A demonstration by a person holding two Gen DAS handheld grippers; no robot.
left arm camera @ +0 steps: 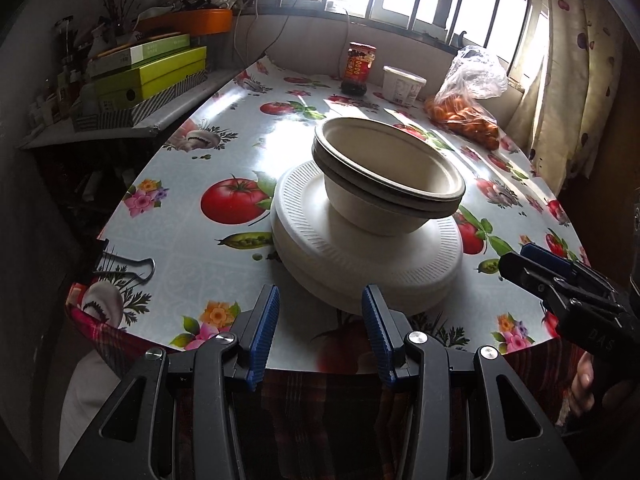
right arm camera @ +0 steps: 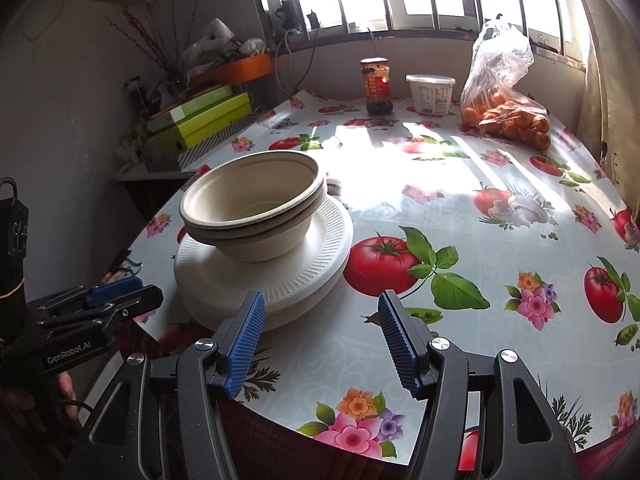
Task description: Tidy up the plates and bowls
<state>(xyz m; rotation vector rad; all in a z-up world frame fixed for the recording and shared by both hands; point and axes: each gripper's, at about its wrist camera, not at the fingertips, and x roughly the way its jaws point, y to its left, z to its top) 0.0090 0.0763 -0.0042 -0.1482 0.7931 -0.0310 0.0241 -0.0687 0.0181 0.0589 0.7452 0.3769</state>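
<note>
Left wrist view, left to right. Upper left of frame: a shelf (left arm camera: 120,136) with stacked boxes (left arm camera: 152,76), green and striped, and an orange tray (left arm camera: 188,22) on top. Lower left, at the desk (left arm camera: 192,240) edge: a binder clip (left arm camera: 128,270) gripping the printed cloth. Bottom centre: left tool (left arm camera: 320,312), jaws apart, nothing between the blue pads; they hang just short of the near desk edge, in front of the plates. Centre: plates (left arm camera: 360,268), white, ribbed rim, stacked, near the front edge. On them sit the bowls (left arm camera: 384,176), two beige ones nested, upright, shifted toward the right of the plates. Behind, upper centre: jar (left arm camera: 359,68) with red label, then a white tub (left arm camera: 402,84) to its right. Upper right: clear bag (left arm camera: 468,96) of orange fruit. Right edge: right tool (left arm camera: 520,262) coming in from the side, tip over the desk, clear of the plates; fingers (left arm camera: 582,384) of a hand show under it.

Right wrist view, left to right. Lower left: left tool (right arm camera: 136,294), side on, apart from the plates (right arm camera: 280,276). Left of centre: bowls (right arm camera: 256,204) on the plates, same stack. Bottom centre: right tool (right arm camera: 320,312), jaws open, empty; its left pad overlaps the near plate rim in the picture, contact unclear. Upper centre: jar (right arm camera: 375,86), tub (right arm camera: 430,94). Upper right: bag (right arm camera: 504,92) in strong window light.
</note>
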